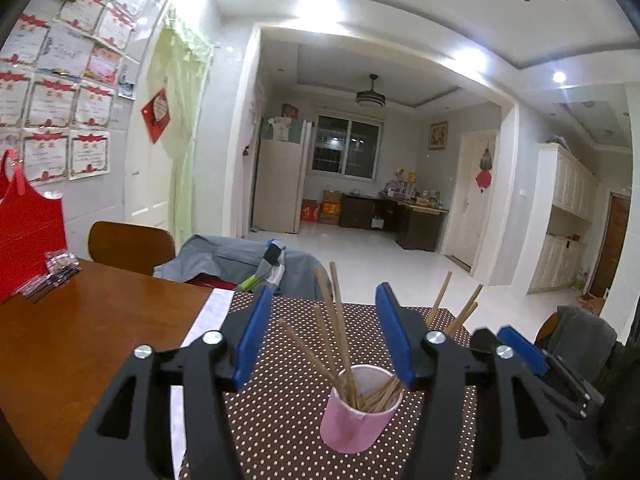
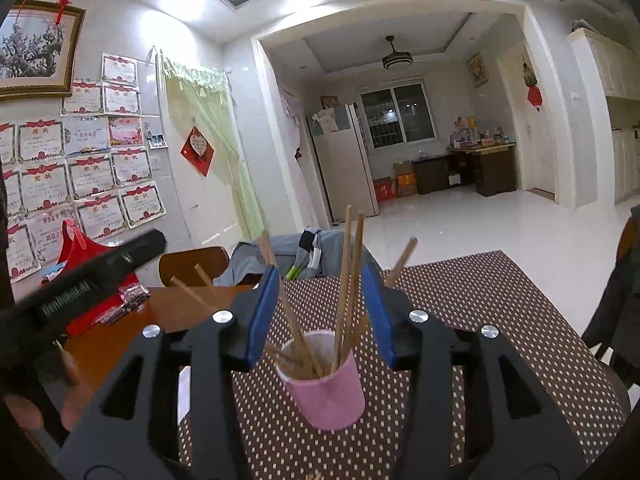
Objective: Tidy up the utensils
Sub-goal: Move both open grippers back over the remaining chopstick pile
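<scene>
A pink paper cup (image 1: 358, 416) stands upright on a brown cloth with white dots (image 1: 280, 432) that covers the near end of a wooden table (image 1: 80, 340). A bundle of wooden chopsticks (image 1: 340, 340) sits in the cup, the sticks leaning apart in different directions, some fanned to the left and a few to the right, their tops well above the rim. In the right wrist view the same cup (image 2: 326, 384) and chopsticks (image 2: 348, 280) appear straight ahead on the dotted cloth (image 2: 480, 320).

The left gripper (image 1: 322, 340) hangs just in front of the cup with its blue pads spread wide; nothing is pressed between them, and the chopsticks rise in the gap without touching either pad as far as the view allows. The right gripper (image 2: 320, 312) also faces the cup with its pads parted, somewhat narrower, the sticks standing between them but not clamped. At the right edge of the left wrist view the right gripper's blue pad and black frame show beside the cup. In the right wrist view the left gripper's black body crosses the left edge, blurred, with part of a hand (image 2: 48, 392) below it.

Farther left on the bare wood lie a red bag (image 1: 28, 232) and small clear packets (image 1: 56, 272). A wooden chair (image 1: 128, 244) and a grey garment (image 1: 240, 260) stand behind the table.
</scene>
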Demonstrator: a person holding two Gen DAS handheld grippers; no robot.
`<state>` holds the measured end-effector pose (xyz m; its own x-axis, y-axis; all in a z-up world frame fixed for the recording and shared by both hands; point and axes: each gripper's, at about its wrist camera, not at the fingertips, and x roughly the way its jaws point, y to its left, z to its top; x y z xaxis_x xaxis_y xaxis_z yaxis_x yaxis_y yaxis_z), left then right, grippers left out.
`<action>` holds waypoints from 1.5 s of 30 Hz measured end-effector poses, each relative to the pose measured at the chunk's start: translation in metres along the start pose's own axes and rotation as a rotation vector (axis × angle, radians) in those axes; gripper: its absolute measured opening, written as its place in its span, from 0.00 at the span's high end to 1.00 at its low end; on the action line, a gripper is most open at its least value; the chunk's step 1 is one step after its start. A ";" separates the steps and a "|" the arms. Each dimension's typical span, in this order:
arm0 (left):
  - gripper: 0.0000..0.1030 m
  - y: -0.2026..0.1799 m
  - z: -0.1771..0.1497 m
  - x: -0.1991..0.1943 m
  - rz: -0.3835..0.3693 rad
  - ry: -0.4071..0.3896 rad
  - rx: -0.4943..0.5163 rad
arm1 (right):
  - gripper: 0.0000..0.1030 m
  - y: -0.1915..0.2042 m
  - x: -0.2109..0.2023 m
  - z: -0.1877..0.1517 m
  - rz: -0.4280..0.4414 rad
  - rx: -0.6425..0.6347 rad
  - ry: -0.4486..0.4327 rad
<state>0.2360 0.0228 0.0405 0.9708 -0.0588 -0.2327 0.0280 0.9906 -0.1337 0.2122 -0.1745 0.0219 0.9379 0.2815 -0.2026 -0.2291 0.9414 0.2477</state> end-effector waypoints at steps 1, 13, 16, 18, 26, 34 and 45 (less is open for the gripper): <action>0.42 0.001 -0.002 -0.007 0.004 -0.001 -0.010 | 0.58 0.002 -0.004 -0.002 -0.002 0.003 0.010; 0.39 -0.001 -0.049 -0.057 0.000 0.190 0.103 | 0.53 0.007 -0.049 -0.044 0.006 0.012 0.168; 0.39 -0.001 -0.071 -0.058 -0.016 0.293 0.148 | 0.51 0.003 -0.058 -0.057 -0.009 0.017 0.211; 0.39 -0.002 -0.091 -0.056 -0.050 0.390 0.187 | 0.51 0.000 -0.062 -0.066 -0.012 0.019 0.248; 0.39 0.005 -0.162 -0.051 -0.130 0.652 0.215 | 0.50 -0.003 -0.074 -0.106 -0.013 0.032 0.364; 0.39 -0.005 -0.193 -0.055 -0.108 0.730 0.291 | 0.49 0.001 -0.079 -0.128 0.002 0.024 0.447; 0.39 -0.010 -0.207 -0.051 -0.058 0.763 0.342 | 0.47 -0.007 -0.084 -0.140 0.004 0.059 0.478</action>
<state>0.1367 -0.0094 -0.1455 0.5409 -0.0563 -0.8392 0.2628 0.9591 0.1051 0.0992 -0.1787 -0.0953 0.7090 0.3523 -0.6109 -0.2043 0.9317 0.3002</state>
